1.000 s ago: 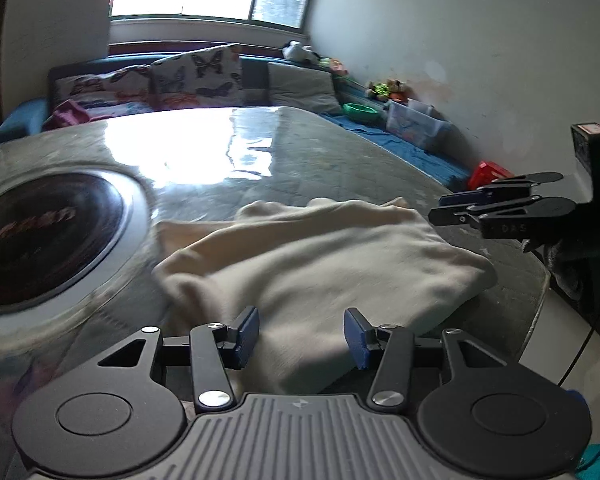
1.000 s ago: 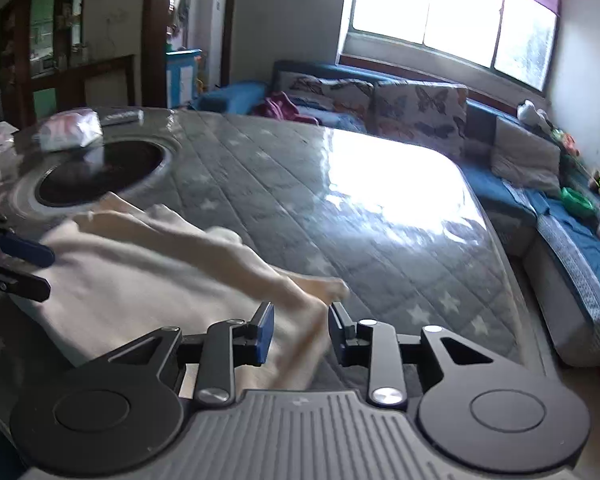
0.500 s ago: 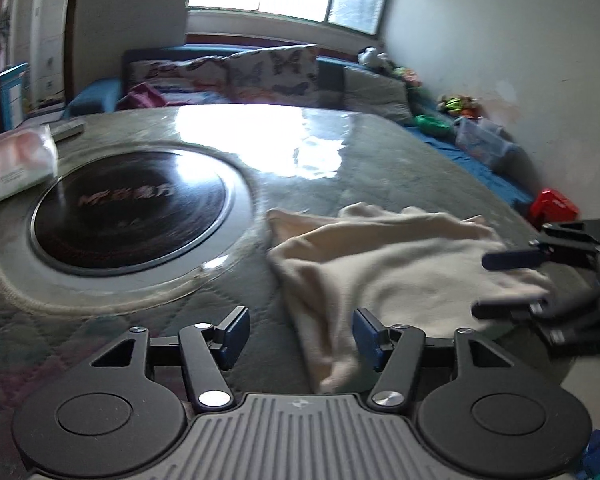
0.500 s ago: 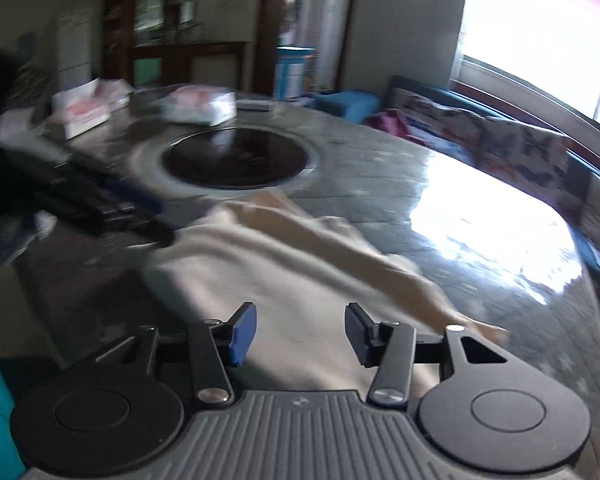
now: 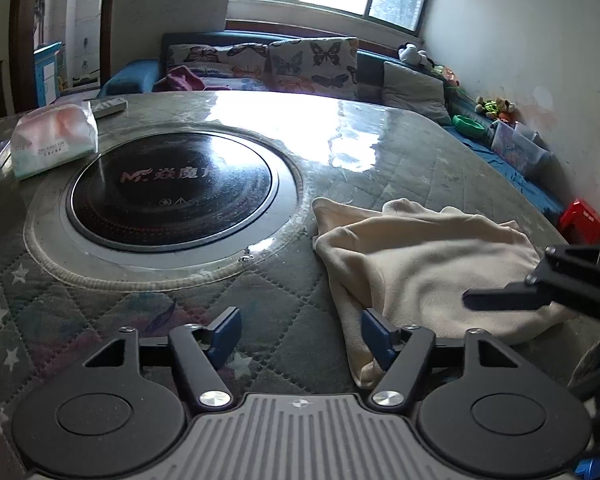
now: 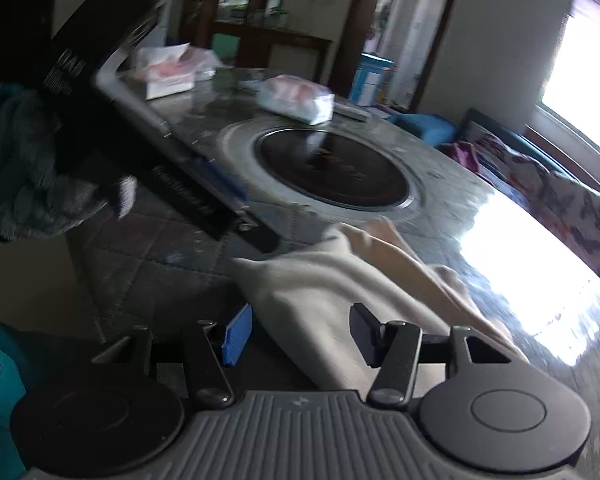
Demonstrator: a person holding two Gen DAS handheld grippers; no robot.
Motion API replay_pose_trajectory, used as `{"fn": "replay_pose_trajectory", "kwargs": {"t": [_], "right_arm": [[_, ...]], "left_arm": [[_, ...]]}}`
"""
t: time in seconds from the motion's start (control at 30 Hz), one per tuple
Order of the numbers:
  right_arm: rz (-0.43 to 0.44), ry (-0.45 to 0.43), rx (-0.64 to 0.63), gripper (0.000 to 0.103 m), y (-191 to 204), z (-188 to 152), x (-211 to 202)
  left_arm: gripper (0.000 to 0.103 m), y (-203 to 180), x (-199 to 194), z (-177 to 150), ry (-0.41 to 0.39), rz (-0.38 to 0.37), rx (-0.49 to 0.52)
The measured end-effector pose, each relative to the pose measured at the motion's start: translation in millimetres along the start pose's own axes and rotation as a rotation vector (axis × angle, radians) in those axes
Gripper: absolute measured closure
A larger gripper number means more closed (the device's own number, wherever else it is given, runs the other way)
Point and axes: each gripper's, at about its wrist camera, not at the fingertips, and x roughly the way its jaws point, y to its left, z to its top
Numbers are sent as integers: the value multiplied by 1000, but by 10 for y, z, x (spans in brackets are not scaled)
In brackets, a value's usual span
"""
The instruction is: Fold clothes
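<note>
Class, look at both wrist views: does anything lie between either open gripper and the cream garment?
Nothing visible does. The cream garment lies right at the left gripper, and between the right gripper's open jaws.

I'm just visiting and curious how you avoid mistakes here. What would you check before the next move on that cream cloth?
1. Left gripper free of cloth: ok, jaws have just been opening and stand open over the quilted table cover.
2. Right gripper released: ok, jaws have just been opening; cloth lies between them, unpinched.
3. Cream fleece cloth folded neatly: not ok, edges rumpled.
4. Cloth clear of the round black cooktop: ok, lies beside it.
5. Cloth fully on the table: cannot tell, its near edge is hidden.
</note>
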Motion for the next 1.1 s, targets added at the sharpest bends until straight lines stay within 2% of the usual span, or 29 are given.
{"fn": "replay_pose_trajectory", "kwargs": {"t": [0.33,0.57,0.77,1.1], "right_arm": [[-34,28,-137,52,287,100,197],[-68,42,-153,73,308,126,273],[-54,4,-60,86,144,167,204],[-13,-71,118,91,-212,196,-41]], "left_arm": [[30,6,47,69,39,-24,-94],[28,42,62,128,49,-73,-164],[28,157,71,183,57,-138,-294],[28,231,232,221,92,-277,-537]]}}
